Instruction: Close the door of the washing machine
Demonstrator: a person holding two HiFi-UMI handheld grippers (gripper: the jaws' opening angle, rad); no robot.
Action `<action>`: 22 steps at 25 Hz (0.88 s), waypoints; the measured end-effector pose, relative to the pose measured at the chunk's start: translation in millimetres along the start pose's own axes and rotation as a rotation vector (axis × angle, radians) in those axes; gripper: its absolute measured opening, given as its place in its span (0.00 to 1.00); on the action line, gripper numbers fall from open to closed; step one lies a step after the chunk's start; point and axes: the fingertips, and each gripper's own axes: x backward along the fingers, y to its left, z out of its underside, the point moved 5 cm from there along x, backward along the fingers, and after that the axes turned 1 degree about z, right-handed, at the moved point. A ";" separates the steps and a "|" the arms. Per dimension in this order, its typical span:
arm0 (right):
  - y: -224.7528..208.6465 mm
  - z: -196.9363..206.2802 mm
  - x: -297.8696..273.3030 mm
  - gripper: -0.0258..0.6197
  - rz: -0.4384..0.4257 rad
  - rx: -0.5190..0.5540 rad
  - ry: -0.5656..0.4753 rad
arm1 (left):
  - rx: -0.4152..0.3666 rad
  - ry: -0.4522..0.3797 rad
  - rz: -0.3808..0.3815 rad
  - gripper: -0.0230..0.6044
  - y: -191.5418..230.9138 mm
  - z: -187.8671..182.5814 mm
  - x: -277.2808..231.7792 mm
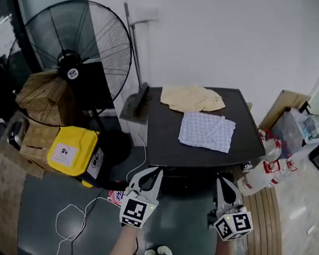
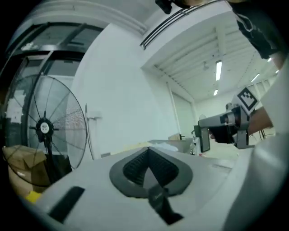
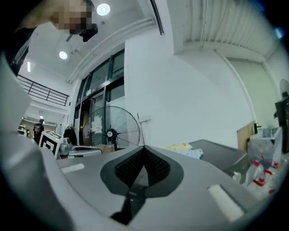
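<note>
The washing machine shows in the head view as a dark flat top [image 1: 166,135] with a yellowish cloth [image 1: 193,98] and a checked cloth [image 1: 207,131] lying on it. Its front and door are hidden below that top. My left gripper [image 1: 156,172] hangs just before the machine's near left corner, jaws shut with nothing between them; in the left gripper view its tips [image 2: 148,149] meet. My right gripper [image 1: 221,180] is held near the front right, also shut and empty, tips together [image 3: 143,148]. Both point level, over the machine's top.
A large standing fan [image 1: 74,54] is at the left, with cardboard boxes [image 1: 45,100] and a yellow case [image 1: 70,151] beside it. A white cable [image 1: 73,219] lies on the floor. Plastic bags and bottles [image 1: 267,169] crowd the right; cardboard [image 1: 283,107] leans on the wall.
</note>
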 end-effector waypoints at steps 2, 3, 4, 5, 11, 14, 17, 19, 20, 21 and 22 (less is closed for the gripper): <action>10.1 -38.0 -4.4 0.05 -0.018 0.027 -0.059 | -0.033 -0.051 -0.041 0.04 11.6 -45.9 10.3; 15.5 -55.6 -6.3 0.05 -0.026 0.040 -0.089 | -0.050 -0.076 -0.058 0.03 16.3 -66.2 15.2; 21.4 -71.6 -8.0 0.05 -0.036 0.051 -0.117 | -0.066 -0.099 -0.072 0.03 20.2 -84.6 20.1; 27.7 -85.2 -9.0 0.05 -0.046 0.061 -0.140 | -0.077 -0.120 -0.084 0.03 22.8 -100.5 25.6; 56.0 -117.5 -6.8 0.05 -0.071 0.101 -0.178 | -0.108 -0.178 -0.122 0.03 20.3 -143.6 58.0; 62.9 -119.2 -6.4 0.05 -0.070 0.111 -0.177 | -0.115 -0.180 -0.123 0.03 18.8 -145.3 68.1; 66.8 -121.1 -3.5 0.05 -0.068 0.116 -0.173 | -0.105 -0.182 -0.124 0.03 18.2 -146.1 74.5; 69.4 -121.1 -1.0 0.05 -0.066 0.118 -0.169 | -0.094 -0.185 -0.126 0.03 18.4 -147.6 77.5; 70.5 -120.2 -0.1 0.05 -0.064 0.120 -0.165 | -0.091 -0.185 -0.126 0.03 18.7 -148.0 78.0; 71.2 -118.8 0.5 0.05 -0.062 0.124 -0.160 | -0.090 -0.184 -0.126 0.03 18.7 -147.8 77.8; 71.3 -117.1 1.0 0.05 -0.060 0.128 -0.154 | -0.090 -0.182 -0.126 0.03 18.4 -147.2 76.9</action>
